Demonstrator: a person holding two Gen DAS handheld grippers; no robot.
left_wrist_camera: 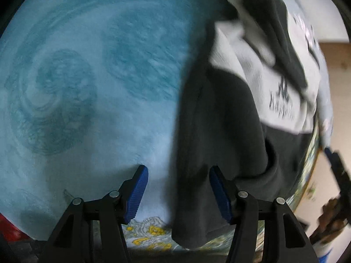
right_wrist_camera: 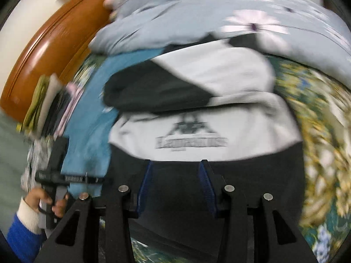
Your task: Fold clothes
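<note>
A black-and-white top (right_wrist_camera: 197, 131) with a dark printed logo lies crumpled on the bed, blurred by motion. In the left wrist view its dark part (left_wrist_camera: 219, 131) runs down the right half, and its white printed part (left_wrist_camera: 274, 92) sits upper right. My left gripper (left_wrist_camera: 178, 195) is open; the dark fabric's left edge lies between its blue pads, unclamped. My right gripper (right_wrist_camera: 175, 186) is open and hovers over the top's black lower part, with nothing pinched. The left gripper (right_wrist_camera: 54, 175) also appears at the left of the right wrist view, held by a hand (right_wrist_camera: 43, 199).
A blue swirl-patterned cloth (left_wrist_camera: 87, 87) covers the bed to the left of the top. A grey floral quilt (right_wrist_camera: 219, 15) is bunched behind it. A brown wooden headboard (right_wrist_camera: 48, 50) stands at the far left, with folded clothes (right_wrist_camera: 41, 105) stacked beside it. A yellow-green floral bedspread (right_wrist_camera: 318, 131) lies to the right.
</note>
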